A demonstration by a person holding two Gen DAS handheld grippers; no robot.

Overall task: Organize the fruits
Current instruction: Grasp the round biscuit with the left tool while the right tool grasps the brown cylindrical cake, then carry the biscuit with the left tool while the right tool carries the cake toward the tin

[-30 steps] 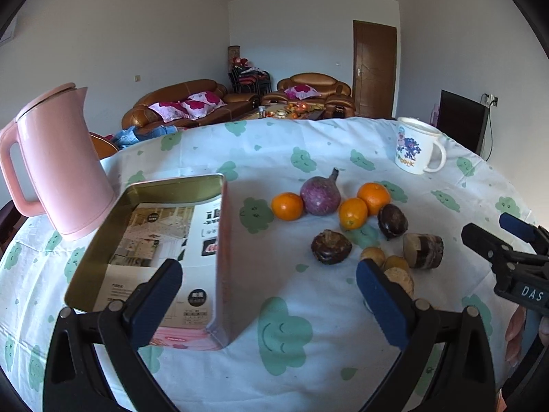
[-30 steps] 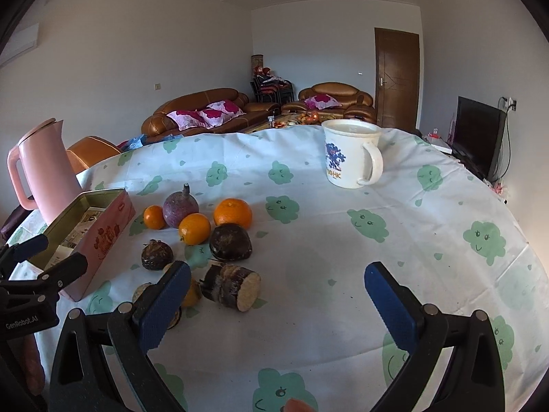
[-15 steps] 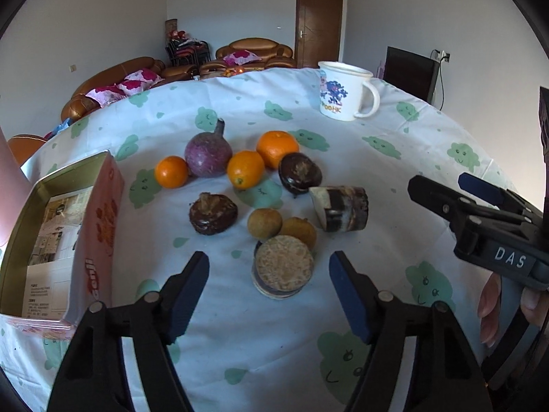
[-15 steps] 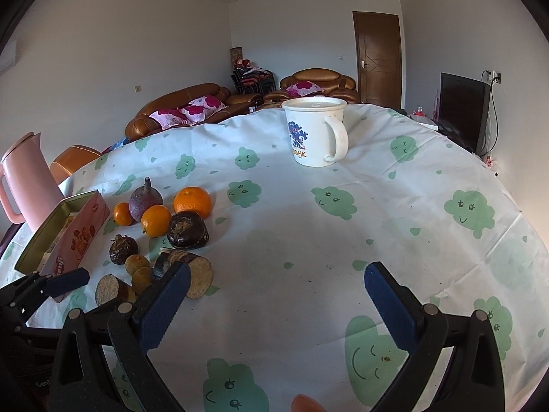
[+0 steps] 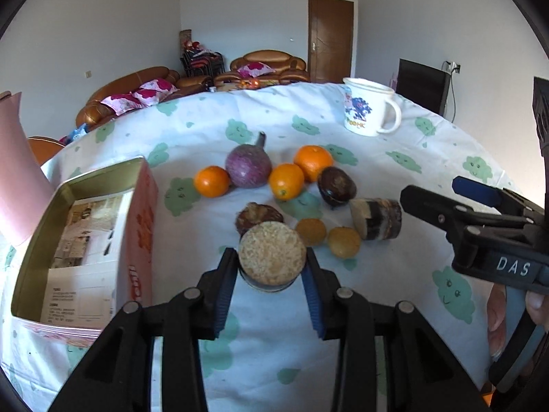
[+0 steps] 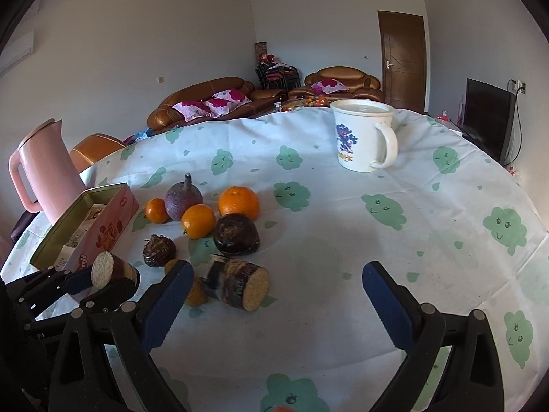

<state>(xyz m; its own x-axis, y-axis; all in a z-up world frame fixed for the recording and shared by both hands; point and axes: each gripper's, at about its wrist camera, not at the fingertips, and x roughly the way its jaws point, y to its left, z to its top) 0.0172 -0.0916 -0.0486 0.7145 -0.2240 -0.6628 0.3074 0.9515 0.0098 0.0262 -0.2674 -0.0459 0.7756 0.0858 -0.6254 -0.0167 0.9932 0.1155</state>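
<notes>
My left gripper (image 5: pixel 271 276) pinches cane piece (image 5: pixel 271 253); right gripper (image 6: pixel 274 293) spread; tin box (image 5: pixel 85 237) left, oranges (image 5: pixel 286 181) beyond.

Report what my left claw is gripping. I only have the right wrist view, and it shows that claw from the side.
Observer: The left claw is shut on the cut piece, with one blue pad on each side. The pale cut face points toward the camera.
Operator: Check inside the tin.
Observer: The tin holds only a printed sheet; there is no fruit in it.
Operator: Count the small fruits behind my finger.
Observer: There are two small tan fruits, side by side, just left of the other cut piece.
</notes>
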